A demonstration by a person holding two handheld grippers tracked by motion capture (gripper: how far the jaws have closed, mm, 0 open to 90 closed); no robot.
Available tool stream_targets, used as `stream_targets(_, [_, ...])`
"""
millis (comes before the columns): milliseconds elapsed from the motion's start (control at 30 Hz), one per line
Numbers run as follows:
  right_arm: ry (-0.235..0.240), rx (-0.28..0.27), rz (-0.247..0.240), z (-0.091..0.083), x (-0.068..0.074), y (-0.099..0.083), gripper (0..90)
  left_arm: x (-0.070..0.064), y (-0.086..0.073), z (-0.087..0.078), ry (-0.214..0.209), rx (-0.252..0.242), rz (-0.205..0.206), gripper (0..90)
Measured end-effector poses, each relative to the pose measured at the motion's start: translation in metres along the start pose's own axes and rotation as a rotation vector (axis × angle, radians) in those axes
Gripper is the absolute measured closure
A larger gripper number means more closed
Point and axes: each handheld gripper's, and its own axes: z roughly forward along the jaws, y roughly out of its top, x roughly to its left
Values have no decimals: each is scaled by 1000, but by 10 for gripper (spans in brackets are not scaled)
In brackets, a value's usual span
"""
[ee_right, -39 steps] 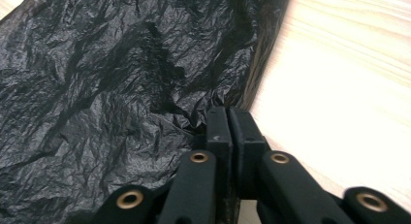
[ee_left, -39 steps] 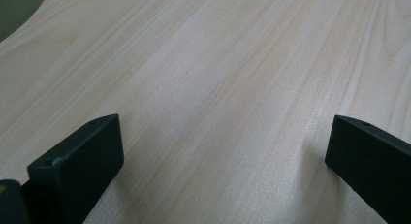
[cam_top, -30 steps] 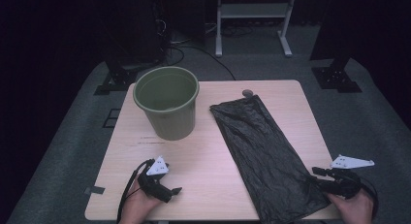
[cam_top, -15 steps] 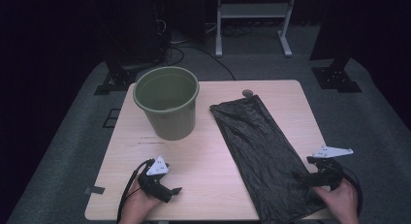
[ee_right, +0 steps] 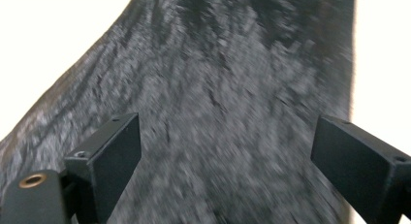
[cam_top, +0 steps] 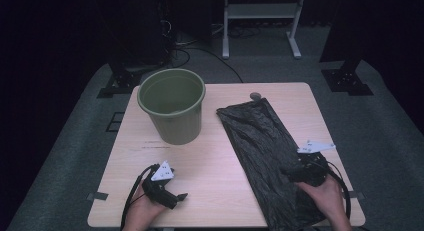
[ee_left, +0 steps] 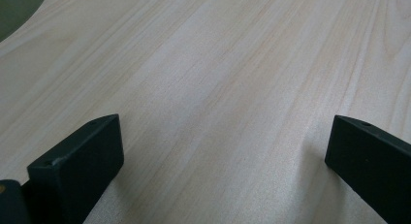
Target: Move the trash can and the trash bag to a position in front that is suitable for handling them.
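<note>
Black bag lying flat along right half of counter, crinkled, near end reaching front edge. Right tongs held over bag's near part, jaws spread wide, nothing between them. Left tongs low over bare wood near front left, likewise spread, empty. Green bucket upright at rear left, apart from bag.

Dim room, grey carpet (white shelf frame behind).

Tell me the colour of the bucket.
The bucket is olive green, best seen in the high view.
</note>
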Motion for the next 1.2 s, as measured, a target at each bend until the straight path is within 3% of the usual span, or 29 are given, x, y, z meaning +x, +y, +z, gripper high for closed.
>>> stream_targets(233, [-5,9,-21,23,10,7,93,0,0,0,0,0,0,0])
stream_targets(467, [-3,30,-52,50,12,-2,93,0,0,0,1,1,0,0])
stream_targets(700, [33,8,-20,54,9,-6,94,0,0,0,7,1,-4,0])
stream_targets(933, [33,-11,-21,54,9,-9,95,1,0,0,10,-6,-20,0])
stream_targets(1200, [31,-13,-18,54,10,-9,95,2,3,-4,-16,-11,-40,0])
